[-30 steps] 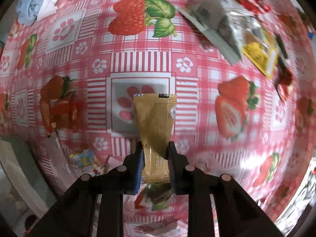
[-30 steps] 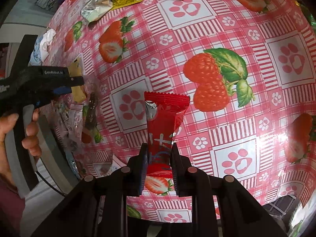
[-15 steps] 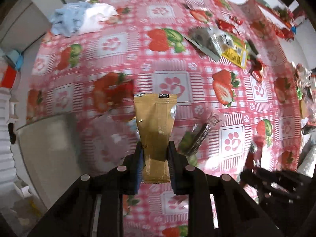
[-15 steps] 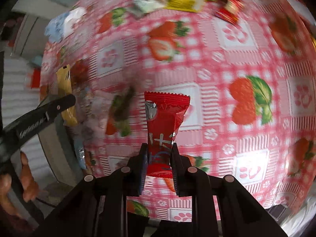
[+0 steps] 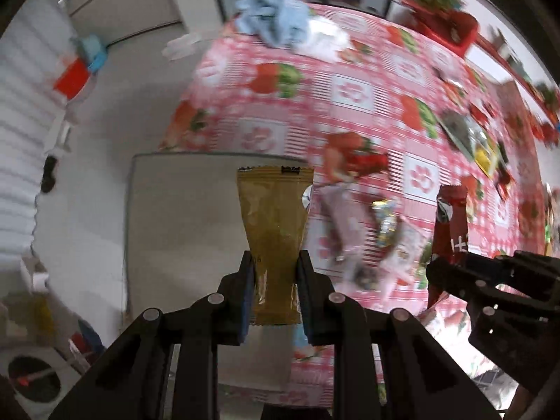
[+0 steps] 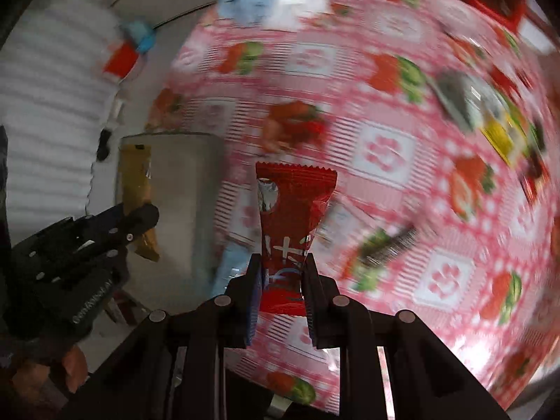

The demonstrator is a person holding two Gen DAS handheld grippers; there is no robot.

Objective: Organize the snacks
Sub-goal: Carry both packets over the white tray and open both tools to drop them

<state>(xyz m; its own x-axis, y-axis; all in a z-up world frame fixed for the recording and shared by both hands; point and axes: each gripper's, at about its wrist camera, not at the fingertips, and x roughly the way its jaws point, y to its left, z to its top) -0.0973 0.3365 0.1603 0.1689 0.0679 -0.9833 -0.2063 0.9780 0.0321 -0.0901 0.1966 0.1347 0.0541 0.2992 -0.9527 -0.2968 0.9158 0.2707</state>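
My left gripper (image 5: 274, 262) is shut on a gold snack packet (image 5: 274, 217) and holds it upright above a pale grey bin (image 5: 182, 217) beside the table's left edge. My right gripper (image 6: 282, 266) is shut on a red snack packet (image 6: 292, 206), held over the table edge just right of the bin (image 6: 185, 189). The left gripper (image 6: 140, 217) with the gold packet (image 6: 134, 182) shows in the right wrist view. The right gripper (image 5: 451, 273) with the red packet (image 5: 451, 224) shows in the left wrist view. Both views are blurred.
Several loose snack wrappers (image 5: 371, 231) lie on the strawberry-patterned tablecloth (image 5: 350, 91) near the bin. A silver and yellow packet pile (image 5: 472, 136) lies farther right. Blue and white cloths (image 5: 280, 24) sit at the far edge. A white corrugated wall (image 5: 21, 140) stands at left.
Both grippers have swung left and pulled back from the table, each still holding its packet. The left gripper now sits over the grey bin; the right is near the table edge.
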